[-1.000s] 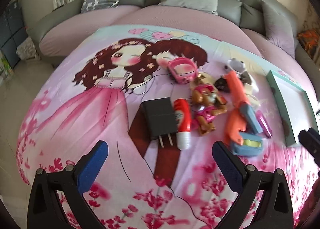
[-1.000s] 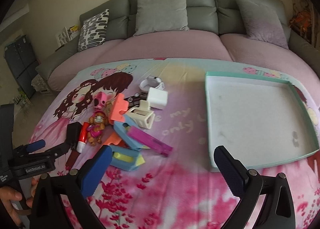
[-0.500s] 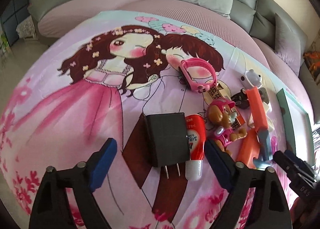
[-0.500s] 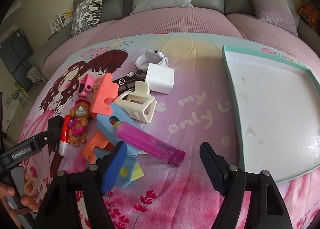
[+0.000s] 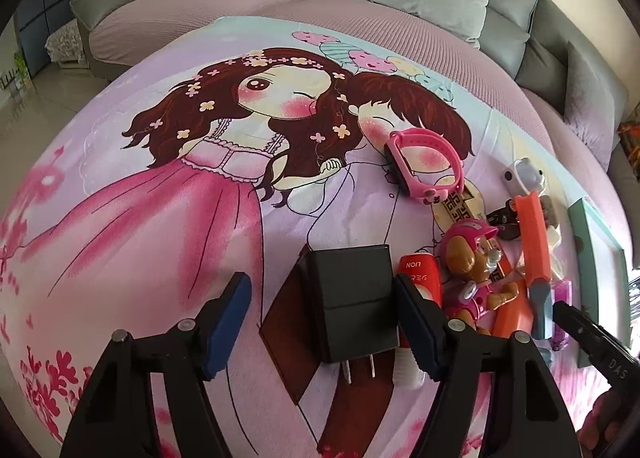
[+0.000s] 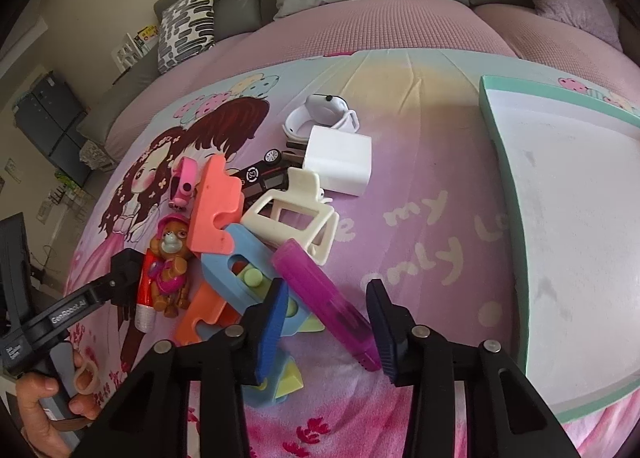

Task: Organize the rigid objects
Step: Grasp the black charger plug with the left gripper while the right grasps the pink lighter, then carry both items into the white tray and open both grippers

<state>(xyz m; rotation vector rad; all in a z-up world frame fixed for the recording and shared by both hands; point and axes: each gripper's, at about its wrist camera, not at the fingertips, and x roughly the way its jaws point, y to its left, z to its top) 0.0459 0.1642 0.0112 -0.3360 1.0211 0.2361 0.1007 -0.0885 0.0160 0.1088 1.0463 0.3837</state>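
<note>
A double pick-up is judged in hand: the left gripper is being closed round the black charger, the right gripper round the purple bar, neither clamped yet, the tray awaiting both.

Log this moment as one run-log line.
left gripper: closing around black plug-in charger block, no contact | right gripper: closing around translucent magenta plastic bar | teal-rimmed tray: empty

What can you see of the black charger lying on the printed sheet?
The charger is a matte black plastic block, seemingly seamed across the middle, lying flat with two metal prongs pointing toward the camera. A red tube lies alongside. The left claw straddles it, closing; its pads are not yet pressing.
</note>
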